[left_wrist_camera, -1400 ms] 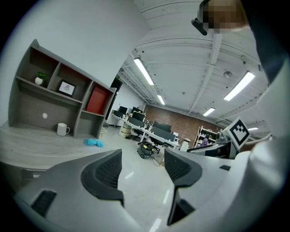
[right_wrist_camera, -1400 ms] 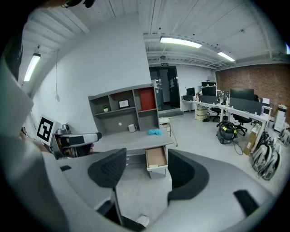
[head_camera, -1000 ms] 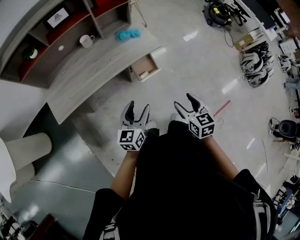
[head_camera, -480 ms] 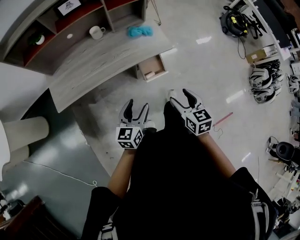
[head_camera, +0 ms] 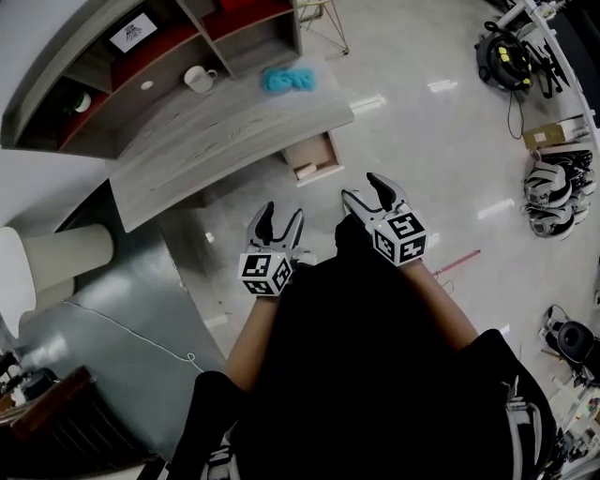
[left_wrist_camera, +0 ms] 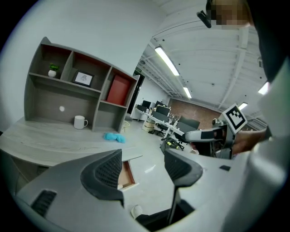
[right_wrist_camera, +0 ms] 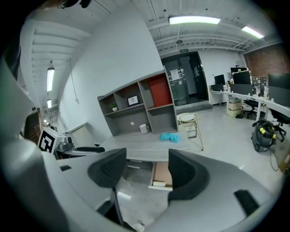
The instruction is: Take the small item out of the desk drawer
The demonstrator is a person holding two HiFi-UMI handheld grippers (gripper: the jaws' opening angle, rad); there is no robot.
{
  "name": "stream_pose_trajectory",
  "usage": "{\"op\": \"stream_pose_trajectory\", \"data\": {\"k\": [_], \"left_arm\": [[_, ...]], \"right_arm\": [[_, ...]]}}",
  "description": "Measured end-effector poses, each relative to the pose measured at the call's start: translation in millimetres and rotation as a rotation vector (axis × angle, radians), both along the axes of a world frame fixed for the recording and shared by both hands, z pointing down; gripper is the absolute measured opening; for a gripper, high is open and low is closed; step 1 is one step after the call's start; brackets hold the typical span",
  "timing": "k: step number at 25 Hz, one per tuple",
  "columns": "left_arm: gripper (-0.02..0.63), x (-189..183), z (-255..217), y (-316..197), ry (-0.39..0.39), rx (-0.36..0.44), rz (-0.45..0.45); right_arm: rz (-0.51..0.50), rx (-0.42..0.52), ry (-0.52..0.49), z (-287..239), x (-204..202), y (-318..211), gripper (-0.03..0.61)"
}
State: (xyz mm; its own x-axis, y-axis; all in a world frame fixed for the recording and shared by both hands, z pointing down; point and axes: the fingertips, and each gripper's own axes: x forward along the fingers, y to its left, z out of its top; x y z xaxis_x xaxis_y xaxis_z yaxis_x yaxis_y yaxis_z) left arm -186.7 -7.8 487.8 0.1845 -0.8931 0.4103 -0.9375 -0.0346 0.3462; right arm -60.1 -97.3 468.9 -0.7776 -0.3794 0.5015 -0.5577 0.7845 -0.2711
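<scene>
A grey desk (head_camera: pixel 225 131) stands ahead with its drawer (head_camera: pixel 311 157) pulled open under the right end. A small pale item (head_camera: pixel 307 171) lies near the drawer's front; it also shows in the right gripper view as the small item (right_wrist_camera: pixel 159 183) inside the drawer (right_wrist_camera: pixel 161 174). My left gripper (head_camera: pixel 278 223) is open and empty, well short of the desk. My right gripper (head_camera: pixel 370 190) is also open and empty, closer to the drawer. In the left gripper view the drawer (left_wrist_camera: pixel 127 174) is partly hidden behind the left jaw.
On the desk lie a white mug (head_camera: pixel 198 78) and a blue cloth (head_camera: pixel 288 80), below a shelf unit (head_camera: pixel 150 47). A gold wire stool (head_camera: pixel 323 21) stands beyond the desk. A pale round seat (head_camera: pixel 37 272) is at the left. Helmets (head_camera: pixel 553 192) and gear sit at the right.
The view has shifted, so the desk and open drawer now sit a little lower and further right in the head view. Both grippers stay open and held close to the body.
</scene>
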Motion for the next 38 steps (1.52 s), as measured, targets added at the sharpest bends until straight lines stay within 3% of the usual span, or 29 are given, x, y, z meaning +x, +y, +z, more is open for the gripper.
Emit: {"op": "stream_pose_trajectory", "data": {"k": [12,18,25,32,38], "left_arm": [[0.272,32,33,-115,-0.054,-0.161,-0.003],[0.272,44,67,-144,-0.091,-0.218,0.012],[0.272,43,120,-152,-0.123,-0.343,-0.016],[0.271,8,202,-167,-0.222,-0.489,0.066],[0.27,-4,268,-166,-0.291,-0.613,0.229]], "right_arm": [[-0.083,-0.035,-0.024,18,24,-137,0.275],[-0.139,-0.068,-0.032,31,29,-167,0.275],[-0.168,-0.11,-0.012,62,39,-182,0.275],[-0.152,-0.198,0.039,104,33,-179,0.275],[-0.133,-0.195,0.088,115,22,-183,0.275]]}}
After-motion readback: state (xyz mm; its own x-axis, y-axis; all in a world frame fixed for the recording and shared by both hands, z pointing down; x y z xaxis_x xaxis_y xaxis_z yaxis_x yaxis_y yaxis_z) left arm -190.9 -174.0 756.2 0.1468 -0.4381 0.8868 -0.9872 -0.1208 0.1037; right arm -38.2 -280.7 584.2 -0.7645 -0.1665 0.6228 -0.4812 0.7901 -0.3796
